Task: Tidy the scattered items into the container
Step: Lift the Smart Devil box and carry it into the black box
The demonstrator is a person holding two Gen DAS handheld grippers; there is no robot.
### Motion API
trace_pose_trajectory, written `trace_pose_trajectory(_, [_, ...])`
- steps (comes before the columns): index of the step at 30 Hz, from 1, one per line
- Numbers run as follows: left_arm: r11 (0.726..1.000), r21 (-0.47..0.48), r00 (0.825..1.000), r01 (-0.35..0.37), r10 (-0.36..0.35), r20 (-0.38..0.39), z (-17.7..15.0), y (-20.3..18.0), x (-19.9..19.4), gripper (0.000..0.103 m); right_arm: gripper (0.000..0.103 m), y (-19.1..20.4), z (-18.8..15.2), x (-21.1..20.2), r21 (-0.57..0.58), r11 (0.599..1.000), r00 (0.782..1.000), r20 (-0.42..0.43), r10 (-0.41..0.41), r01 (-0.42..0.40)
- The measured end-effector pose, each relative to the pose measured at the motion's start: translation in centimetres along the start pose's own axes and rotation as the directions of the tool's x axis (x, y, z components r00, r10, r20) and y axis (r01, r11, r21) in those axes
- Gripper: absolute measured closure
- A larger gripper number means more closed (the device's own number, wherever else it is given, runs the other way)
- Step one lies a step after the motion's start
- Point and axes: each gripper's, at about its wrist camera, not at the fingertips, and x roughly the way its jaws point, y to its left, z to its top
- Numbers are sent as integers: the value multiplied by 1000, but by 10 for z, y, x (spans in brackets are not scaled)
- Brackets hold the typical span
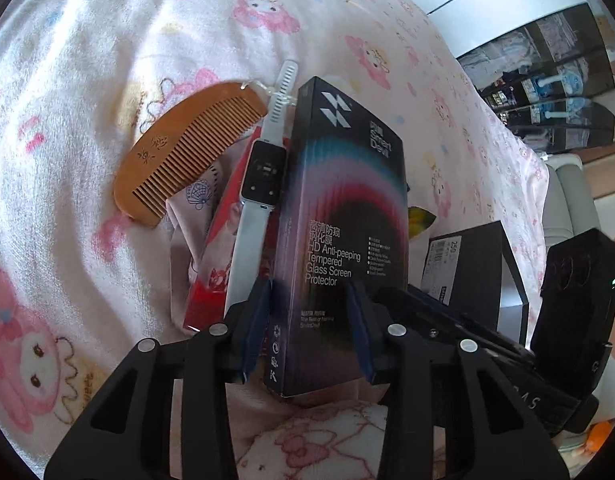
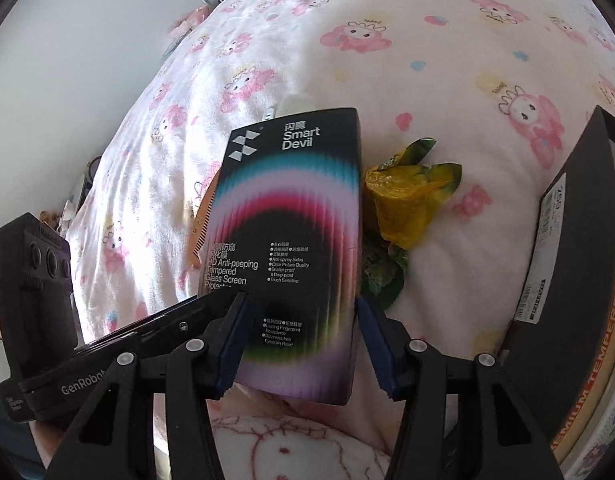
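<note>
Left wrist view, left to right. Comb [image 1: 187, 148] lay flat on the blanket [image 1: 87, 80]. Watch [image 1: 263, 172] lay just beside it, across a red packet [image 1: 211, 280]. Neither was in the container.

The box [image 1: 343, 200], the task's thing in hand, sat centre and out of the container, its near end raised off the blanket. Left gripper [image 1: 309, 324] straddled that near end, pads narrowly set at either long edge. Whether they pinched it, I could not tell.

Right wrist view. Right gripper [image 2: 303, 340] bracketed the same box, jaws set wider. Contact was likewise unclear. Judgement: two claws on one long box, probably to steady it.

Yellow wrapper [image 2: 411, 204] lay just right of the box. The container [image 2: 579, 220], a black carton, sat at far right, likely to keep the carry short.
</note>
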Motion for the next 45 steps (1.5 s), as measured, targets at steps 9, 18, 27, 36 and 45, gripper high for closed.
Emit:
trace_pose_trajectory(9, [995,88,999,40,-43,30,-11,-32,-31,63,53,5,-10,-37,11,1000,999,45,-12,12])
trace_pose_trajectory(18, [946,298,981,128,-165,104,-49,-124,-96,60,53,-1,-51,-160,45,997,952,303,42,-59])
trace_pose_trajectory(27, [873,406,957,270,-291,-10,-107,-216,-64,60,53,-48,-111,-250,110,989,883,450,-135,95])
trace_pose_trajectory(36, [871,435,972,229,-181,-148,-157,-255,18,60,53,-134,-149,-243,251,961,903,378,-204,113])
trace_pose_trajectory(45, [903,417,982,104,-27,-186,-160,-250,69,63,53,-189,-150,-200,293,954,948,280,-154,68])
